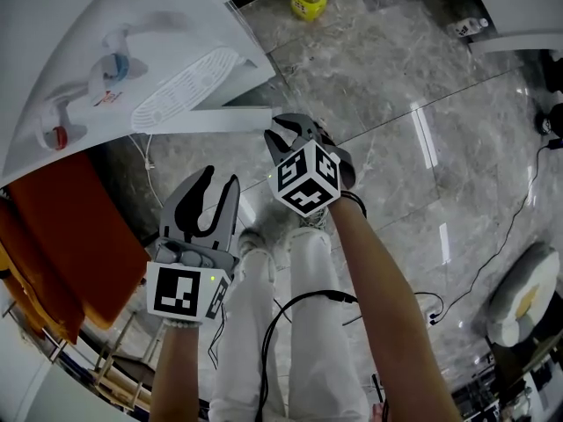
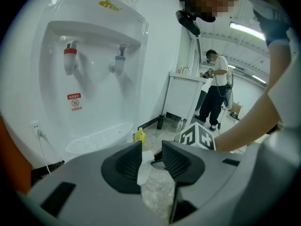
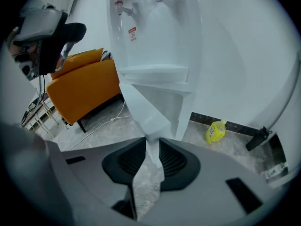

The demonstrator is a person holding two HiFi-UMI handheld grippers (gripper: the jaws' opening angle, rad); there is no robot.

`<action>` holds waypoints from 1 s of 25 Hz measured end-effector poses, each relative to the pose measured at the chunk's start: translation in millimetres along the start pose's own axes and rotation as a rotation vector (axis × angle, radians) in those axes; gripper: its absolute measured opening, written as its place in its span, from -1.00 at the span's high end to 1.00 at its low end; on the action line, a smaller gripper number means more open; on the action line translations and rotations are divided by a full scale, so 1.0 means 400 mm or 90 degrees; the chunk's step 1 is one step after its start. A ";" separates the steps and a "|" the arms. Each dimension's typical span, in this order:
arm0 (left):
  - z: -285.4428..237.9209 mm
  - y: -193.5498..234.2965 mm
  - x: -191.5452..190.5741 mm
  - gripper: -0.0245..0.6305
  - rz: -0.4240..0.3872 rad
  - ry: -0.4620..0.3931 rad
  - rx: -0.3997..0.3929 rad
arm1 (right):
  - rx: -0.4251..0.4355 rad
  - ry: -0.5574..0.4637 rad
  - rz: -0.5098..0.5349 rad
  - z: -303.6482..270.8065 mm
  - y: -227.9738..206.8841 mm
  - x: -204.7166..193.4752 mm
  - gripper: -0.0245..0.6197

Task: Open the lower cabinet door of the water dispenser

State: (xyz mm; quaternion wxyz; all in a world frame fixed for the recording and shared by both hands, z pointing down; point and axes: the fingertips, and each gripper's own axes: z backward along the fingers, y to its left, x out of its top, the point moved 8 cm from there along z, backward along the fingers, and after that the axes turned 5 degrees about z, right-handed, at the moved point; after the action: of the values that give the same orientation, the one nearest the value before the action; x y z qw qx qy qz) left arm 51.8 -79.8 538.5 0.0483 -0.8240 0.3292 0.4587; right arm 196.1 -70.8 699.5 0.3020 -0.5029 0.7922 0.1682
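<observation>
Found right tongs (image 3: 151, 144) clamped on free edge of door (image 3: 146, 108), ajar and running to 9 o'clock toward dispenser (image 1: 132, 55). Noted left tongs (image 2: 151, 149) half open, empty, farther off at 7 o'clock. Judged further swing due toward 6 o'clock.

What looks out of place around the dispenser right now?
A yellow bottle stands on the floor by the wall beside the water dispenser, an odd spot, though clear of the cabinet door, which hangs swung open with the right tool clamped on its edge. Nothing looks spilled or damaged.
</observation>
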 end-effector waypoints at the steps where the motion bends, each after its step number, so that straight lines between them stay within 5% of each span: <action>1: 0.003 0.002 -0.001 0.49 -0.001 0.002 0.000 | 0.004 0.002 -0.002 0.003 0.011 -0.004 0.63; 21: 0.000 0.032 -0.066 0.49 0.027 0.060 0.041 | 0.040 0.043 -0.010 0.028 0.107 -0.034 0.70; 25: -0.011 0.029 -0.075 0.48 0.043 0.084 0.052 | 0.037 0.043 -0.015 0.043 0.113 -0.037 0.91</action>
State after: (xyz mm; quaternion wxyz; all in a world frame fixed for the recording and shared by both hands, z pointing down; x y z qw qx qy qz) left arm 37.0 -75.6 567.3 0.0442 -0.8383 0.3778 0.3907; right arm 165.5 -31.0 694.4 0.2915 -0.5083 0.8008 0.1242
